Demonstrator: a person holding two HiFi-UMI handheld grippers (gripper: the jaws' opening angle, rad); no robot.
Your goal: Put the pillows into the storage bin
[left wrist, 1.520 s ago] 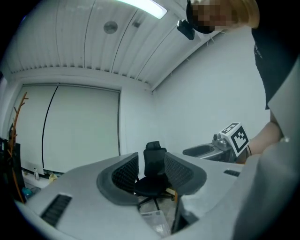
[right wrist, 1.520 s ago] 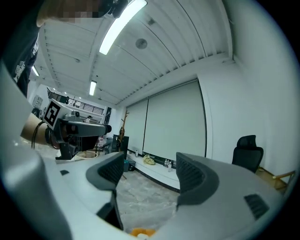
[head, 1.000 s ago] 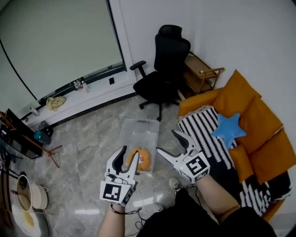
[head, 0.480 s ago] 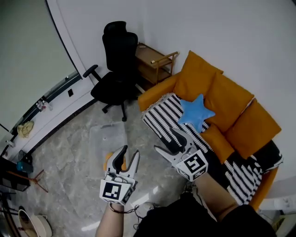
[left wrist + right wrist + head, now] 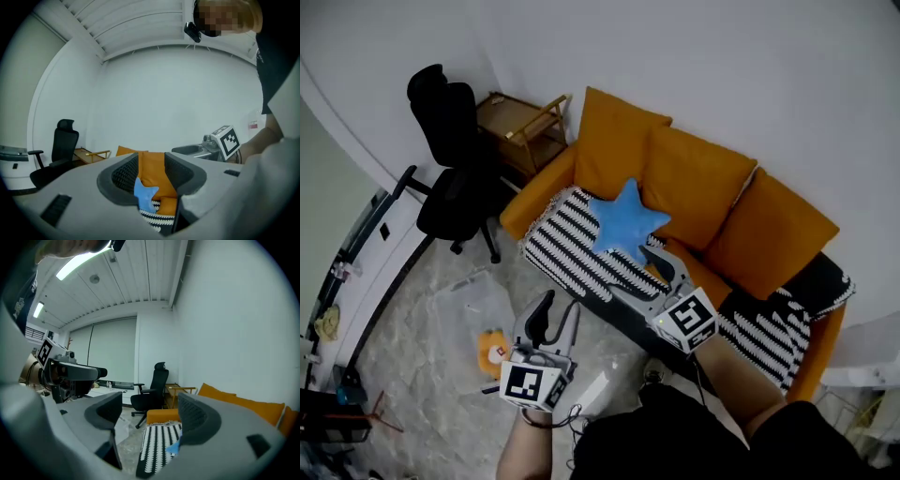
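Note:
A blue star pillow lies on the striped blanket of an orange sofa. An orange pillow rests in the clear storage bin on the floor at the lower left. My left gripper is open and empty, held over the floor in front of the sofa; between its fingers I see the star pillow farther off. My right gripper is open and empty, just short of the star pillow and over the blanket's front edge. A corner of the star pillow shows by its right finger.
A black office chair and a small wooden side table stand left of the sofa. Three orange back cushions line the sofa. The person's legs and a shoe are at the bottom. The floor is grey marble tile.
The view has swung from the bin and the window wall to the sofa. Both grippers moved together toward the sofa, away from the bin; the star pillow now lies just beyond the right gripper.

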